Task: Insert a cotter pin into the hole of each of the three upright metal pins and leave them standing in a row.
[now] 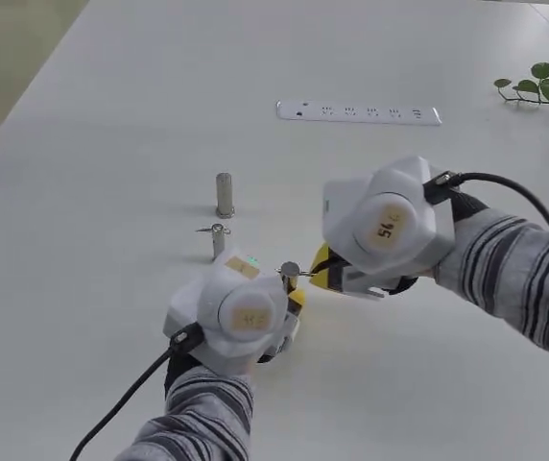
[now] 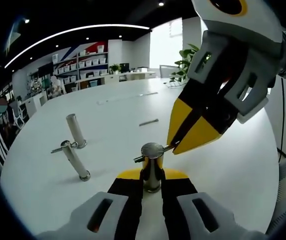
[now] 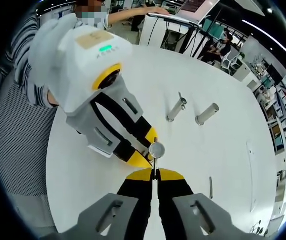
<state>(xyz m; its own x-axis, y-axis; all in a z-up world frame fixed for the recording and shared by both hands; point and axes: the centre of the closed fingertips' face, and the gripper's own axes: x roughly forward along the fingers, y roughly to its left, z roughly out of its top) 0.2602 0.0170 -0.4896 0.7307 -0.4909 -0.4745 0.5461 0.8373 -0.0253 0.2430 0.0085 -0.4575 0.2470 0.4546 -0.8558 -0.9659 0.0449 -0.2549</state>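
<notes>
My left gripper [image 2: 152,177] is shut on an upright metal pin [image 2: 152,167] standing on the white table. My right gripper [image 3: 154,174] is shut on a thin cotter pin [image 3: 154,165], which passes through the hole under that pin's head; its tip pokes out the far side [image 2: 138,159]. In the head view the left gripper [image 1: 292,298] and right gripper [image 1: 321,272] meet at this pin [image 1: 290,273]. Behind stand a second metal pin [image 1: 219,240] with a cotter pin through it and a third, bare metal pin [image 1: 224,194].
A loose cotter pin [image 2: 148,122] lies on the table beyond the work. A white power strip [image 1: 358,112] lies farther back, and a green plant [image 1: 541,84] reaches in at the far right. A person [image 3: 133,12] sits at the table's other side.
</notes>
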